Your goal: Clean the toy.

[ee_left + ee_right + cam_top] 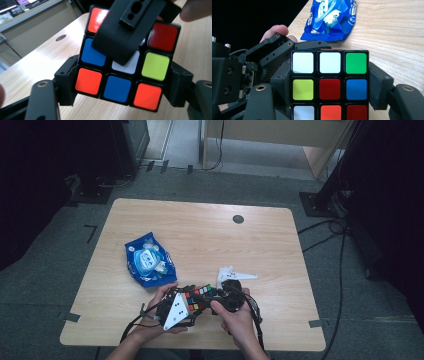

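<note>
A colour-stickered puzzle cube (199,298) is held just above the table's near edge, between both grippers. My left gripper (187,306), topped by a grey three-cornered plate, is shut on the cube (117,88), with its black jaws pressing two opposite sides. In the left gripper view, one jaw of the other gripper lies across the cube's upper face. My right gripper (218,296) is shut on the same cube (329,88), one jaw on each side of it. A white, white and green row tops the face in the right gripper view. The left gripper's body (274,47) and a fingertip sit just behind it.
A blue snack bag (150,260) (329,17) lies on the wooden table (200,235), left of centre, close behind the left hand. A white scrap of wrapper (233,274) lies just beyond the right gripper. A round cable hole (238,219) sits at the far middle.
</note>
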Available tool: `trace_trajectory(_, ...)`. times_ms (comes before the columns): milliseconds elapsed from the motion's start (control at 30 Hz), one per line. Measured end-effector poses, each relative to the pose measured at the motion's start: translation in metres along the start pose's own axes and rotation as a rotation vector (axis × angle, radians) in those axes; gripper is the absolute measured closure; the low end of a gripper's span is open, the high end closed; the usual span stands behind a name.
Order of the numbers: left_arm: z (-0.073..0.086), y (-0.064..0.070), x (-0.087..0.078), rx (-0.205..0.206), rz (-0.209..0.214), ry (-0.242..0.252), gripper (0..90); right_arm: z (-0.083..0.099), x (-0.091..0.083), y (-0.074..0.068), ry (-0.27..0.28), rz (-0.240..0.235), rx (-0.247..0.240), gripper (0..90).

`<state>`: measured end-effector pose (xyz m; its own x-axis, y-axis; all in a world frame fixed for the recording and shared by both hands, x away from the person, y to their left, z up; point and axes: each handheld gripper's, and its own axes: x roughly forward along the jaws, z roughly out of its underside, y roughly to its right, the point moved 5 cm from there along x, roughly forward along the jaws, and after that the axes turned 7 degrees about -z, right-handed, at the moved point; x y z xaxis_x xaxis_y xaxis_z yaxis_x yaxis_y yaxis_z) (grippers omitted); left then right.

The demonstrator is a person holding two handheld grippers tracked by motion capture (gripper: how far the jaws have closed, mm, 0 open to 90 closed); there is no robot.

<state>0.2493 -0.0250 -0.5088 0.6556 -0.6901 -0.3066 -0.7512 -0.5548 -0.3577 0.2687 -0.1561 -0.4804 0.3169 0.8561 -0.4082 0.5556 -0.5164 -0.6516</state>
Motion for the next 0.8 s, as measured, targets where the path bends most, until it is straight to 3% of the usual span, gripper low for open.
trace_trajectory(67,-0.002,0.0,-0.001,-0.003,-0.012,0.009,33.8,-0.001,0.0,0.001,0.003,-0.01,0.009,33.5)
trace_trajectory(167,0.0,-0.007,-0.001,-0.026,-0.034,0.0,33.8,-0.002,-0.002,0.003,-0.009,-0.031,0.013,33.1)
trace_trajectory(333,0.009,-0.033,-0.005,-0.155,-0.079,-0.016,33.9,-0.013,-0.022,0.006,0.04,-0.067,-0.02,31.5)
trace_trajectory(433,0.013,-0.044,-0.007,-0.205,-0.095,-0.023,33.8,-0.021,-0.037,0.016,0.11,-0.029,-0.056,33.3)
trace_trajectory(533,0.015,-0.047,-0.007,-0.224,-0.102,-0.028,33.8,-0.017,-0.039,0.04,0.092,0.189,-0.169,35.1)
trace_trajectory(567,0.015,-0.047,-0.007,-0.224,-0.102,-0.028,33.8,-0.013,-0.036,0.049,0.078,0.234,-0.176,35.2)
trace_trajectory(667,0.015,-0.045,-0.006,-0.216,-0.096,-0.033,33.8,-0.002,-0.028,0.071,0.042,0.32,-0.16,37.0)
trace_trajectory(767,0.015,-0.043,-0.004,-0.214,-0.085,-0.036,33.8,0.009,-0.02,0.089,-0.017,0.428,-0.212,39.8)
trace_trajectory(800,0.015,-0.042,-0.004,-0.215,-0.084,-0.037,33.8,0.011,-0.018,0.092,-0.029,0.434,-0.215,41.2)
